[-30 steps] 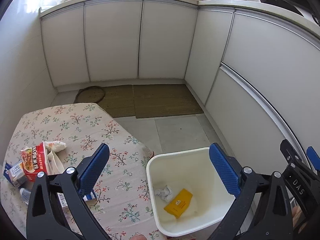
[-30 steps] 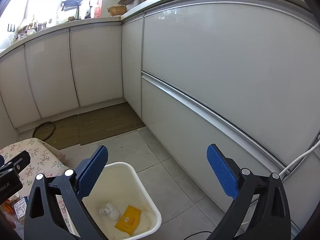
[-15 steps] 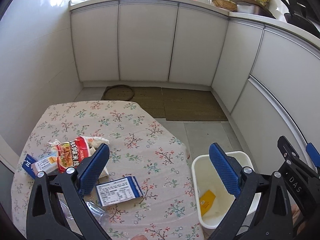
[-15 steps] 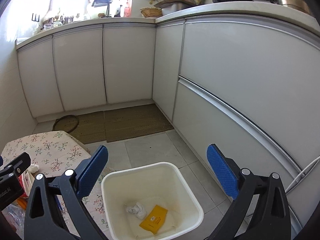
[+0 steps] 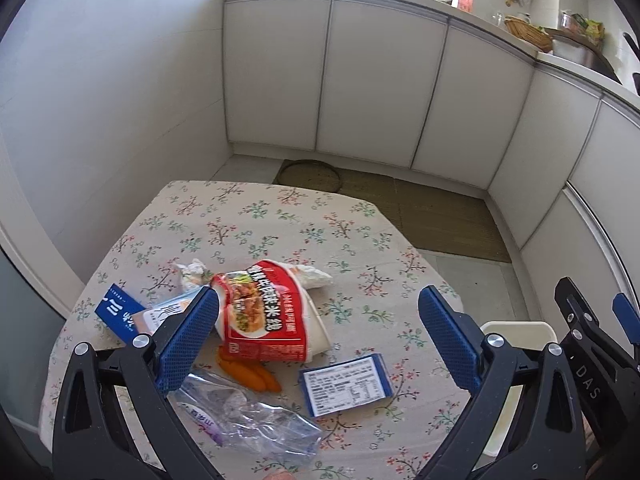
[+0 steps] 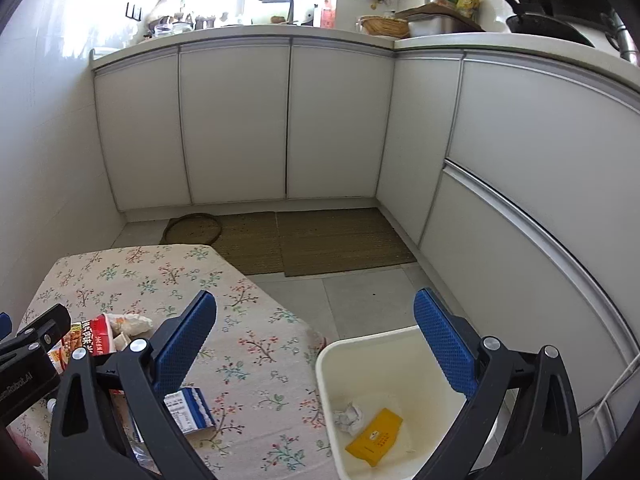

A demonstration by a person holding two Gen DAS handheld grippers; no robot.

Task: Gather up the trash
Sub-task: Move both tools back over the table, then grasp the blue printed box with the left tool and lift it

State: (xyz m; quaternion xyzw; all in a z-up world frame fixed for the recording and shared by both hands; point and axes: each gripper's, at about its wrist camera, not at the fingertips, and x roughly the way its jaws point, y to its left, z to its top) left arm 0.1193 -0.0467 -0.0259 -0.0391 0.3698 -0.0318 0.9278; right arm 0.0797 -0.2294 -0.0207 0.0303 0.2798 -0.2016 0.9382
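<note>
Left gripper [image 5: 320, 338]: jaws spread wide and empty, held above the table's litter.
Right gripper [image 6: 316, 336]: jaws also wide apart, holding nothing, poised over the gap between table and bin.
Noodle cup [image 5: 268, 312]: red-labelled white cup lying on its side between the left gripper's fingers in that view, a crumpled white tissue [image 5: 314, 276] at its mouth.
Orange peel [image 5: 250, 372]: just below the cup, touching its lower edge.
Blue-edged carton [image 5: 346, 384]: flat on the cloth, label side up, right of the peel.
Clear plastic bag [image 5: 248, 418]: crumpled, nearest the camera, beside the left finger.
Blue and white packet [image 5: 124, 314]: at the table's left, partly behind the finger.
Table [image 5: 280, 220]: covered in a floral cloth.
Trash bin [image 6: 360, 352]: cream, on the floor right of the table, touching its cloth edge; inside lie a yellow packet [image 6: 374, 436] and a wad of paper [image 6: 348, 416].
</note>
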